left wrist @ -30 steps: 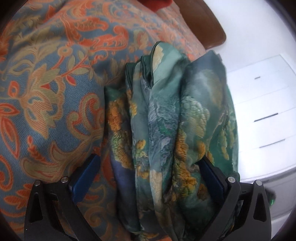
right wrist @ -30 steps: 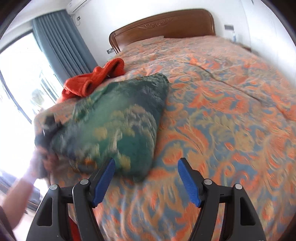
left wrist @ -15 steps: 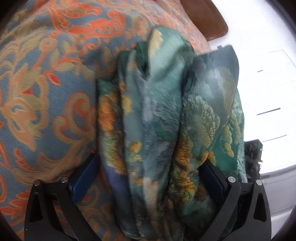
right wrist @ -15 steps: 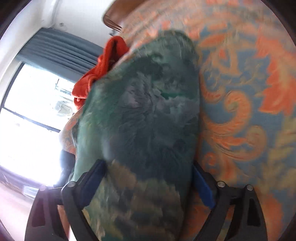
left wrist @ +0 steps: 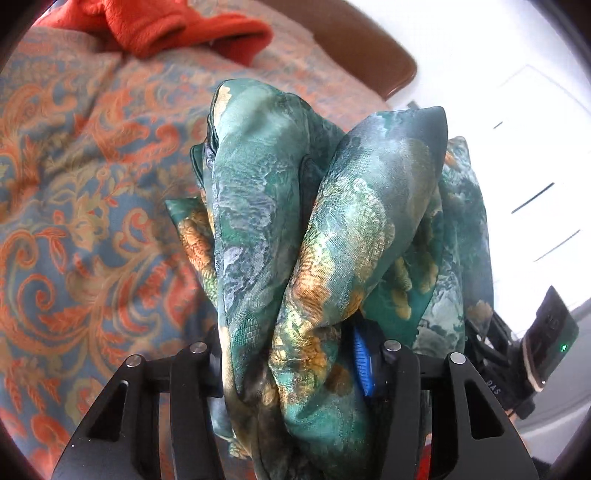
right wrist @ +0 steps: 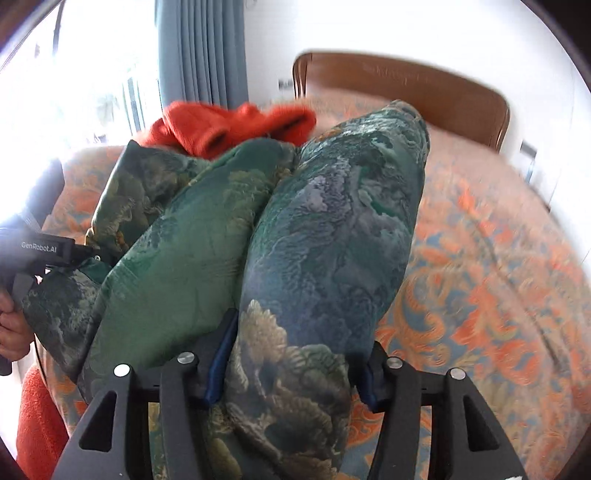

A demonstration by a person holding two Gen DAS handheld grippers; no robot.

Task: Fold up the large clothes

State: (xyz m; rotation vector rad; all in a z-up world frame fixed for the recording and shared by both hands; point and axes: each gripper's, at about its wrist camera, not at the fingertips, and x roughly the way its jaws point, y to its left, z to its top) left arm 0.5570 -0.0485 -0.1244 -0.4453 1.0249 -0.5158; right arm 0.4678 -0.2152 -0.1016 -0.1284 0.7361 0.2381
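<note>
Bunched between the blue pads of the left gripper point(left wrist: 291, 363), a thick bundle of green patterned silky garment point(left wrist: 314, 229); left pad buried under the folds, only a sliver of the right blue pad point(left wrist: 361, 363) showing; jaws pinching the cloth, several layers deep. Lower end of the bundle cut off at the frame's bottom edge, so where it ends below cannot be told. In the right wrist view, the right gripper point(right wrist: 291, 373) likewise clamped on a fat roll of the same garment point(right wrist: 332, 240), blue pads pressed into either side of it, the right one mostly hidden behind the cloth. Garment held up above the orange-and-blue paisley bedspread point(left wrist: 85, 221), folds rising toward the headboard end.

Seen only from the right wrist: the grey-blue curtain point(right wrist: 201, 59) beside the bright window, the full curve of the wooden headboard point(right wrist: 406, 85), and, at the left edge, the body of the other handheld gripper with a hand point(right wrist: 11, 332) around it, partly cropped and washed out by glare; edges there blurred. Seen only from the left wrist: white drawer fronts point(left wrist: 535, 177) at the right, overexposed, and a black device with a green light point(left wrist: 550, 338). Orange-red knit garment point(left wrist: 177, 26) lying on the bedspread beyond the bundle, visible in both, cut off at the top in the left wrist view.
</note>
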